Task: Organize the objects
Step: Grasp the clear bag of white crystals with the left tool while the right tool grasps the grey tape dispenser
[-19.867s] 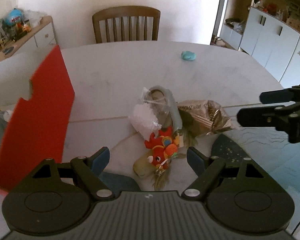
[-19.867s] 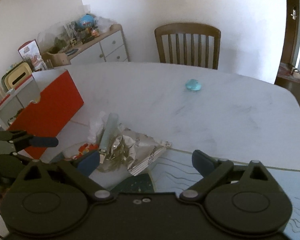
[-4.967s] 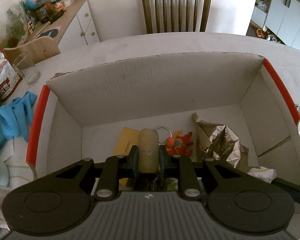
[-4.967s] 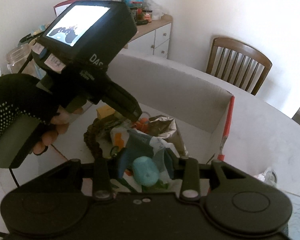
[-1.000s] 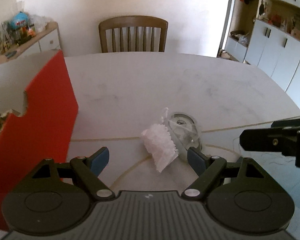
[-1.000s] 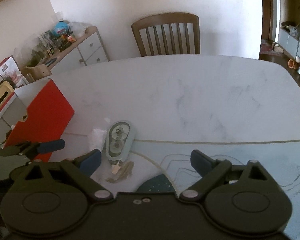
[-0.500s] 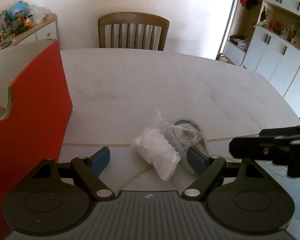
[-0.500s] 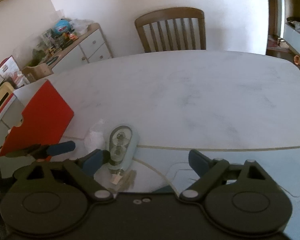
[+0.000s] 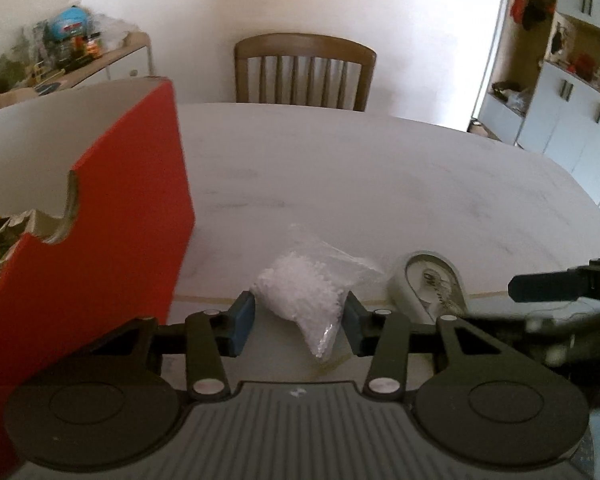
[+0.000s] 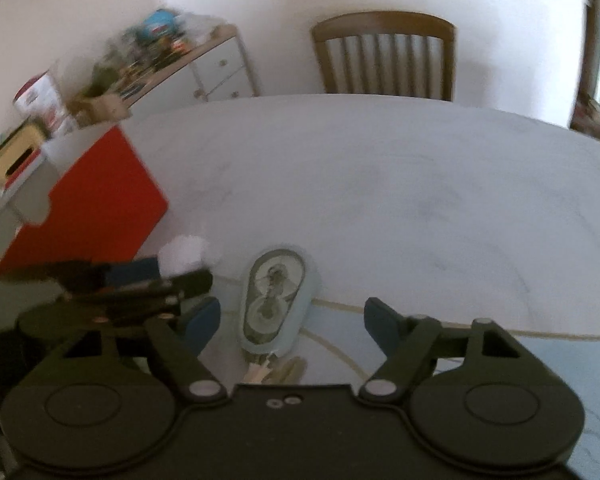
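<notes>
A clear bag of white pellets [image 9: 300, 300] lies on the pale tabletop [image 9: 380, 184], directly between the blue pads [image 9: 242, 318] of the left tongs [image 9: 298, 320]. Those jaws have just been closing around the bag; the pads stand at its two sides, and whether they already press on it cannot be told. In the right wrist view the bag shows only as a white blur [image 10: 184, 256] at the tip of the left tongs [image 10: 156, 280].

Just to the right of the bag lies a pale blue correction-tape dispenser [image 9: 430, 286], flat on the tabletop. It sits between the pads of the right tongs [image 10: 292, 320], nearer the left pad, touching neither. These jaws have also been closing a little, and they stand released, holding nothing. Small beige scraps [image 10: 276, 370] lie at the dispenser's near end, close to the body of the right tongs.

To the left of the left tongs stands a red cardboard box [image 9: 112, 240], its wall upright and its rim notched; crumpled items show inside it through the notch. Ahead of both tongs the tabletop is bare up to a wooden chair [image 9: 304, 70] at its far edge. Far left is a cluttered sideboard [image 10: 204, 64]; far right, white cupboards [image 9: 576, 120].
</notes>
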`<state>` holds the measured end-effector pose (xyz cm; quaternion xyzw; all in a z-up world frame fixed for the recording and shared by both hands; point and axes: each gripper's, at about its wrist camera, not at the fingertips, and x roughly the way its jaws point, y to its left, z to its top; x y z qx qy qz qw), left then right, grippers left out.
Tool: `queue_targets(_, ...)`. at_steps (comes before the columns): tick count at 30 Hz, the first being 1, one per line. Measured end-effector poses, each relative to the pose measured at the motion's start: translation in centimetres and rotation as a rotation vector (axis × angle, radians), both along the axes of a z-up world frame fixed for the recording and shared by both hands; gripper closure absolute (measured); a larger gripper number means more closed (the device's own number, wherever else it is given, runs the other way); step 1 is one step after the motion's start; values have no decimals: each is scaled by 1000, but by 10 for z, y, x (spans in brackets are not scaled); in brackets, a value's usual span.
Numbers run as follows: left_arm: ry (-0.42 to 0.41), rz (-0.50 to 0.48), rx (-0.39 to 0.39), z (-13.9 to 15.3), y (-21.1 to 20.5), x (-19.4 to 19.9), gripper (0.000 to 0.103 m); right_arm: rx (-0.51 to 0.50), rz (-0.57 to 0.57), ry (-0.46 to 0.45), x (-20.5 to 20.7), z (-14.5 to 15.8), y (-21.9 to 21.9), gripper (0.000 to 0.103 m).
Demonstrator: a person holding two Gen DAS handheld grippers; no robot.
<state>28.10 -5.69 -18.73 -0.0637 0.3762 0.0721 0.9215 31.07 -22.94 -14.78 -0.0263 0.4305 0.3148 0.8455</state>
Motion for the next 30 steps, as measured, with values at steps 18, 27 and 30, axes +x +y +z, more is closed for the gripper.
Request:
queue_targets(18, 22, 24, -21, 2, 6, 2, 74, -140, 31, -150, -13, -17, 39, 59)
queue_targets(27, 14, 7, -42, 17, 1, -11, 75, -97, -49, -114, -23, -2, 20, 59)
queue_targets(30, 8, -4, -53, 28, -2, -20, 75, -92, -59, -116, -32, 9, 14, 59)
